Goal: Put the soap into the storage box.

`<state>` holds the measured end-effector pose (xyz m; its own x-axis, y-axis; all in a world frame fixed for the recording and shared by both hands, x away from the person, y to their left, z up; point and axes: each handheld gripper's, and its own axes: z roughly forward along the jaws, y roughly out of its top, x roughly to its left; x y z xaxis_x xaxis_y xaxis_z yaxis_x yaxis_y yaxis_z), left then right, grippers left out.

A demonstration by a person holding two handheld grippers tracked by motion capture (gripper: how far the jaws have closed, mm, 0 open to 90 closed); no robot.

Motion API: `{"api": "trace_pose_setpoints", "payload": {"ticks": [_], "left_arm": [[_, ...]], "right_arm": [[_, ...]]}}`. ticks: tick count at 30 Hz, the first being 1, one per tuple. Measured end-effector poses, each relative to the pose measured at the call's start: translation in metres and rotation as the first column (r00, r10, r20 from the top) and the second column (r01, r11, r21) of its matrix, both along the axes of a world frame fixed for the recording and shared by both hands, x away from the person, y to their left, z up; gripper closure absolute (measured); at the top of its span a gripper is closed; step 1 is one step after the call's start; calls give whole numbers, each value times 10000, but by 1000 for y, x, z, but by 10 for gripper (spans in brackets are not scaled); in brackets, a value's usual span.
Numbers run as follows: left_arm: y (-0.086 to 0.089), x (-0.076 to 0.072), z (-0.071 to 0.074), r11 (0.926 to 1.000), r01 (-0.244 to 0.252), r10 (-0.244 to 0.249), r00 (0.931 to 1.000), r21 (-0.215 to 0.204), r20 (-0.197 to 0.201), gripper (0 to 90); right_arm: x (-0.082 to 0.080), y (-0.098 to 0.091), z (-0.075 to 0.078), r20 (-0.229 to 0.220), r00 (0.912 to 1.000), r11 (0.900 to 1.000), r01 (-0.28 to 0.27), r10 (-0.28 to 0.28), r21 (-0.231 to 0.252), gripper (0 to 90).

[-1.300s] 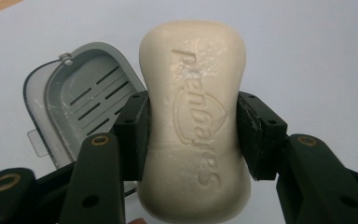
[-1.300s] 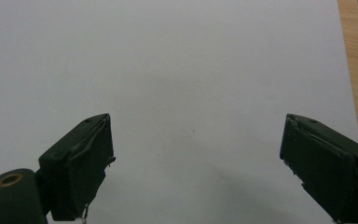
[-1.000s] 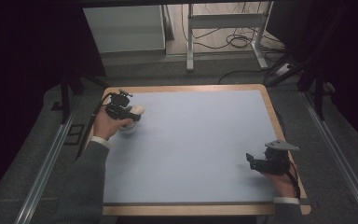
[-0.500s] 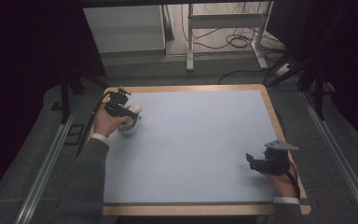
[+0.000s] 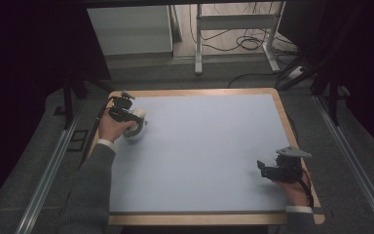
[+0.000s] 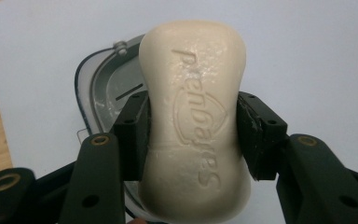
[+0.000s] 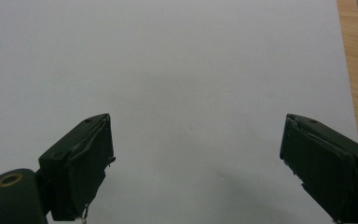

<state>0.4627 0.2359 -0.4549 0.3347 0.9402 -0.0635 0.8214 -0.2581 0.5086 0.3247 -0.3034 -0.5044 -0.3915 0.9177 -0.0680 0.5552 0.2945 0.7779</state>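
A cream bar of soap (image 6: 193, 121) with embossed lettering sits between the pads of my left gripper (image 6: 191, 135), which is shut on its narrow waist. Just beneath it lies a grey soap dish (image 6: 105, 95) with a slot in its floor. From above, the left gripper (image 5: 126, 116) holds the soap (image 5: 140, 117) over the dish (image 5: 135, 134) near the mat's far left corner. My right gripper (image 7: 196, 158) stands open with nothing between its jaws, hovering low over bare mat. In the high view the right gripper (image 5: 265, 168) is near the front right of the table.
A pale blue mat (image 5: 204, 146) covers the table inside a wooden border (image 5: 285, 119). Beyond the far edge stand a white cabinet (image 5: 129, 29) and a metal frame with cables on the floor (image 5: 238, 29). Rails run along both sides.
The left hand has shifted slightly toward the near side and down with the soap, closer over the dish. The right hand has stayed still.
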Motion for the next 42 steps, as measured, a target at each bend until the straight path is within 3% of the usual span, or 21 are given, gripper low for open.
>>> {"api": "trace_pose_setpoints", "payload": {"ticks": [11,16,23,29,33,40,42], "left_arm": [[7,4,-14,9978,-655,657,9975,73,-273,494],[6,6,-19,9978,-664,665,9971,31,-371,487],[5,-3,-8,9971,-620,633,9976,-448,280,394],[-1,-15,0,9974,-26,74,9977,-715,678,334],[-10,-32,2,9929,564,-451,9931,-1048,1079,309],[-17,-57,-4,9860,1468,-1364,9827,-789,1250,296],[-17,-65,-8,9827,1627,-1502,9795,-883,1340,301]], "right_arm": [[0,-1,-1,-31,10000,10000,36,-36,-62,93],[0,0,-1,-44,10000,10000,29,-29,-78,93],[0,0,-1,-37,10000,10000,6,-7,-86,93],[0,0,-1,-59,10000,10000,-2,2,-93,93],[0,0,-1,-53,10000,10000,-2,1,-90,93],[0,1,0,-24,10000,10000,-36,36,-83,93],[0,1,0,-17,10000,10000,-25,24,-81,93]]}}
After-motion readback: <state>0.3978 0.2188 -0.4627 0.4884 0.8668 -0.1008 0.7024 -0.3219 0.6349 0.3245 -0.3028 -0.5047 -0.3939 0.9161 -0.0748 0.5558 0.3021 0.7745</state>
